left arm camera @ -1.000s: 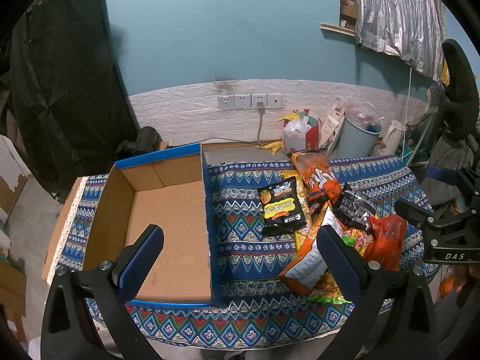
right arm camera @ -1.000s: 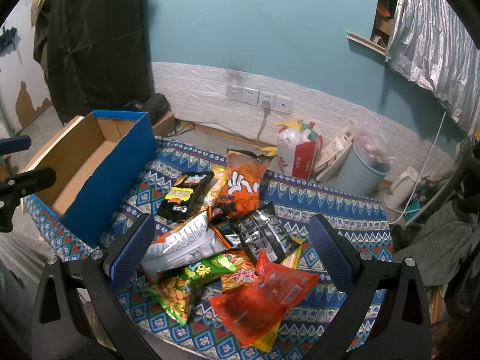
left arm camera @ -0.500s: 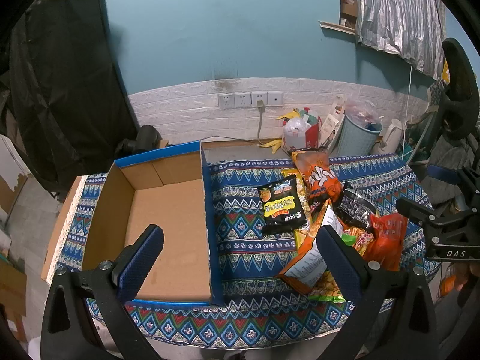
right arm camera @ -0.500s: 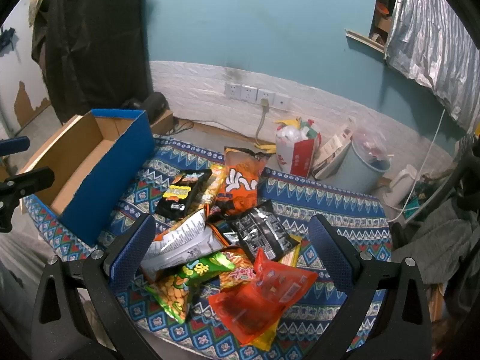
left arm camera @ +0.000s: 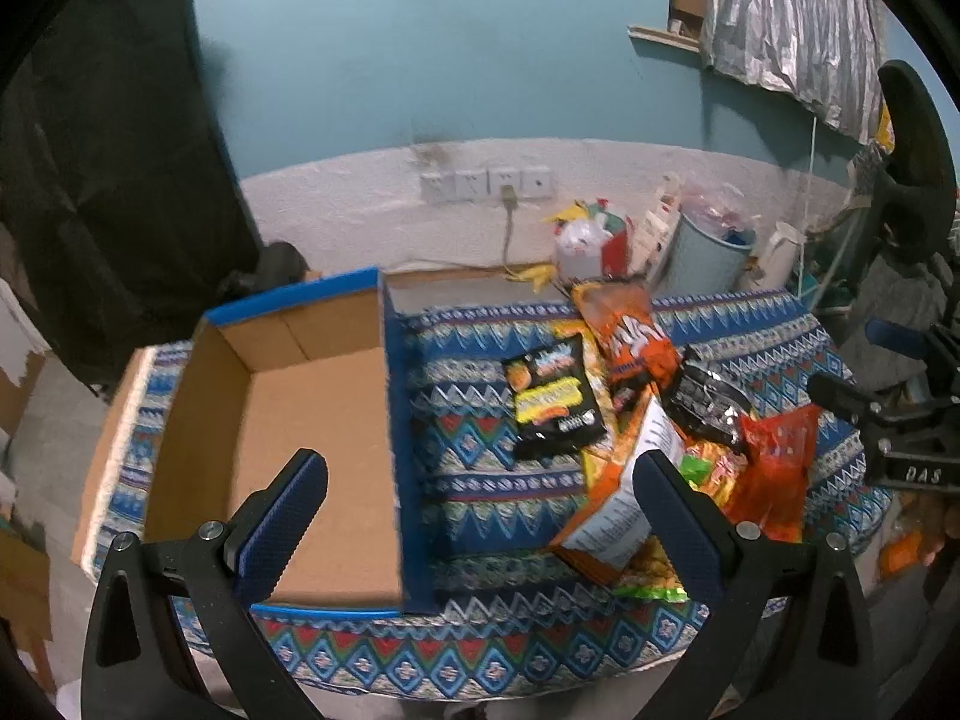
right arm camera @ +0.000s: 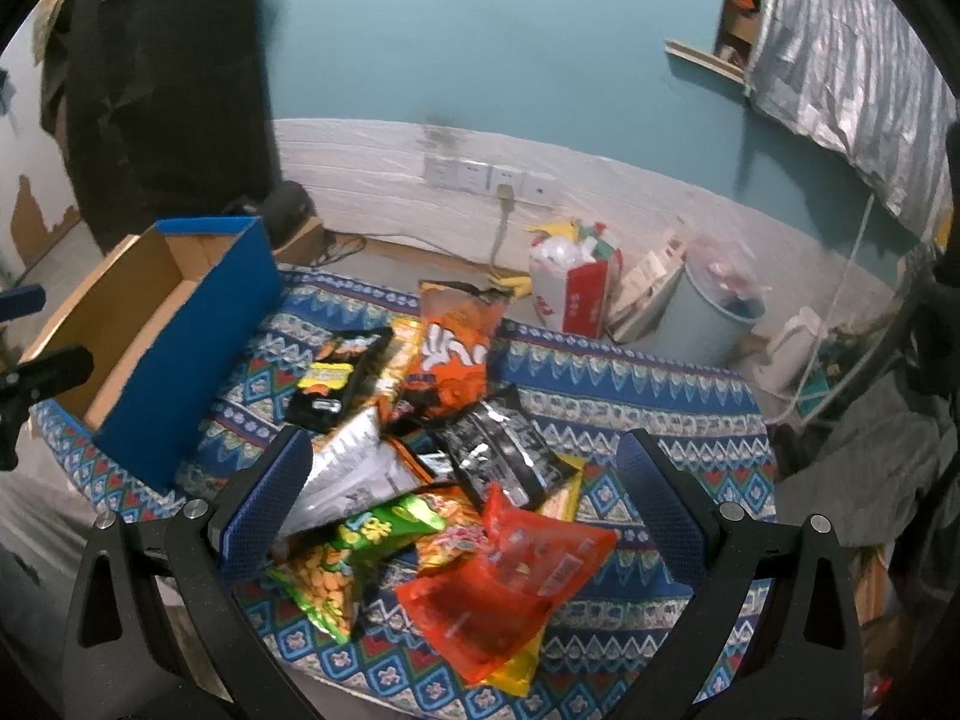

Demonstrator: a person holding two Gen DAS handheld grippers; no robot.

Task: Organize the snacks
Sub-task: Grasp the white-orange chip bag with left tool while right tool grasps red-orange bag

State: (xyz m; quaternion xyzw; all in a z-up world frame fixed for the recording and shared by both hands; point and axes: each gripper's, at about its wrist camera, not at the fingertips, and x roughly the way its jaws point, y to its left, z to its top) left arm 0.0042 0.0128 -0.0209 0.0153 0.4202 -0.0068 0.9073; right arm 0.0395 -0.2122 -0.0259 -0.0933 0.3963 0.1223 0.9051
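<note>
1. Hovering above the near edge of the table [left arm camera: 468, 654], the left gripper [left arm camera: 480, 516] has its jaws spread wide with nothing between them; one blue pad hangs over the cardboard box [left arm camera: 312, 420], the other over the snack pile.
2. The right gripper [right arm camera: 462, 510] is likewise spread wide and empty, poised over the pile with a red bag [right arm camera: 510, 588] and a green bag [right arm camera: 354, 546] nearest its fingers.
3. The left view looks straight down into the box and shows its bare brown floor; the right view sees only the blue outer wall [right arm camera: 198, 354] and part of the inside.
4. The snacks lie heaped on the patterned cloth to the right of the box, apart from it: a black-and-yellow bag [left arm camera: 552, 402], an orange bag [left arm camera: 630, 342], a black foil bag [right arm camera: 498, 450] and a white-backed packet [right arm camera: 354, 468] overlap one another.
5. The right view shows the green bag's front fully; in the left view it is mostly hidden behind a finger.
6. Each camera catches the other gripper at its frame edge.
7. Beyond the table stand a pale blue bin [right arm camera: 714, 318] and wall sockets [left arm camera: 486, 183].
</note>
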